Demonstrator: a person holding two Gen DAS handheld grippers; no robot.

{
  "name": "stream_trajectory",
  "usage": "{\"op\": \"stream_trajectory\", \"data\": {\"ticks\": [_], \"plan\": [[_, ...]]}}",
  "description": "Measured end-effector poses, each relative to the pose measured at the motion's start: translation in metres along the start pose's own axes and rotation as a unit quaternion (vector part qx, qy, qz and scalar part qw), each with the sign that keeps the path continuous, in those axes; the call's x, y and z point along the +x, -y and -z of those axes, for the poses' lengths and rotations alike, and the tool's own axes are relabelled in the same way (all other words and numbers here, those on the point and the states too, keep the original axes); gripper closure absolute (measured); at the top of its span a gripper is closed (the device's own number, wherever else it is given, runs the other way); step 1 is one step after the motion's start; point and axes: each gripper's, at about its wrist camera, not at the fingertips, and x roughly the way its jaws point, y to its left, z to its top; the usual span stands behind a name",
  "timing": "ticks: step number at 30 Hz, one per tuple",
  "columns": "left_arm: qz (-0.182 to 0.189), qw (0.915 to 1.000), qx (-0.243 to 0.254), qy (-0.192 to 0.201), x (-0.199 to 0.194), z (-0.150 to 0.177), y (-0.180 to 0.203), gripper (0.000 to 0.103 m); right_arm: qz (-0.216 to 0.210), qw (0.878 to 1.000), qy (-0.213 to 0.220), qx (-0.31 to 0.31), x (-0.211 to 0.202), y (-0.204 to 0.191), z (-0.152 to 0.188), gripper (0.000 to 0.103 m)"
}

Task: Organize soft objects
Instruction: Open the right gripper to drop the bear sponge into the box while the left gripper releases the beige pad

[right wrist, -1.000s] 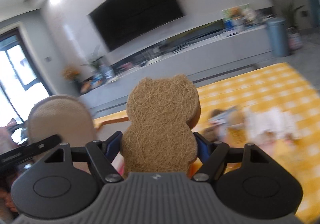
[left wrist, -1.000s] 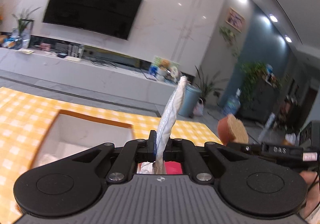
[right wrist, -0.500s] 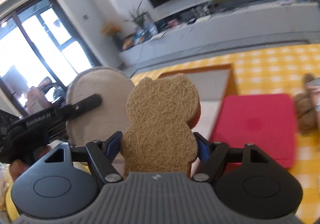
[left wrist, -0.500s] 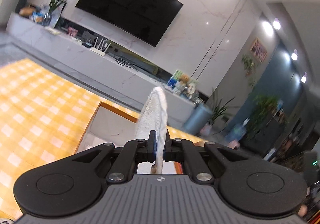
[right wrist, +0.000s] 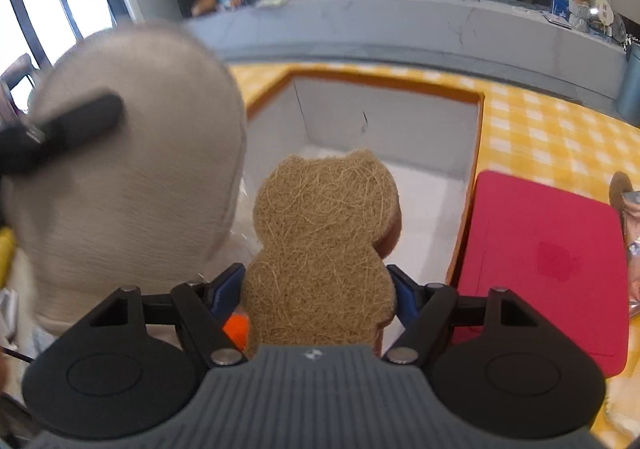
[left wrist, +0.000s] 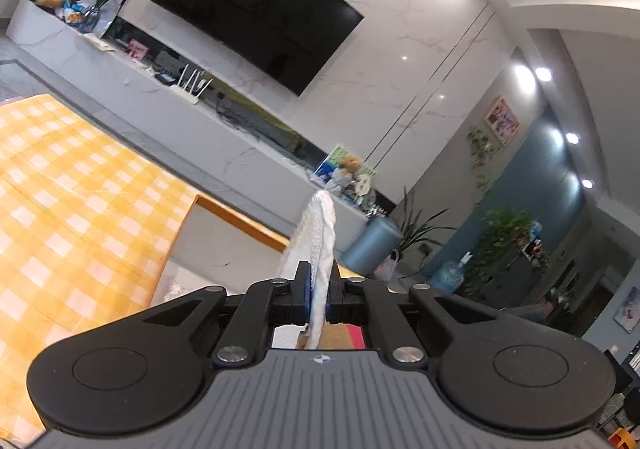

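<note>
My left gripper (left wrist: 318, 293) is shut on a thin white-beige round pad (left wrist: 320, 233), seen edge-on and standing up between the fingers. The same pad (right wrist: 128, 177) fills the left of the right wrist view, with a left finger (right wrist: 72, 125) across it. My right gripper (right wrist: 320, 289) is shut on a brown bear-shaped fibre sponge (right wrist: 324, 233), held above the open grey box with an orange rim (right wrist: 384, 85). The box also shows in the left wrist view (left wrist: 224, 233).
A yellow checked cloth (left wrist: 72, 201) covers the table. A red flat lid or mat (right wrist: 544, 249) lies right of the box. A brown object and a shiny packet (right wrist: 628, 217) sit at the right edge. A TV wall stands beyond.
Both grippers have swung toward the box with their objects still held. The right gripper has tilted down and now looks into the box. The pad is closer to the right gripper.
</note>
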Motion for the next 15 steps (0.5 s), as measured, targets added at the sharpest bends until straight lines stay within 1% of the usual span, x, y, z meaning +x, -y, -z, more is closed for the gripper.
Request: {"op": "stream_trajectory", "data": {"ticks": [3,7,9,13,15], "plan": [[0.001,1.0,-0.004,0.002,0.0,0.001,-0.002,0.097,0.038,0.999,-0.008,-0.029,0.005,-0.007,0.002,0.029],[0.001,0.9999,-0.011,-0.007,0.004,0.003,-0.003,0.097,0.065,0.997,-0.015,-0.044,0.012,-0.014,0.0,0.029],[0.0,0.9999,-0.012,-0.01,0.006,0.003,-0.003,0.097,0.07,0.996,-0.017,-0.052,0.014,-0.015,0.0,0.028],[0.0,0.9998,-0.009,-0.015,0.006,0.004,-0.002,0.097,0.055,0.997,-0.034,-0.045,0.021,-0.014,-0.002,0.027],[0.004,0.9998,0.0,-0.02,0.005,0.004,-0.002,0.097,0.068,0.995,-0.036,-0.062,0.023,-0.019,-0.001,0.026]]}}
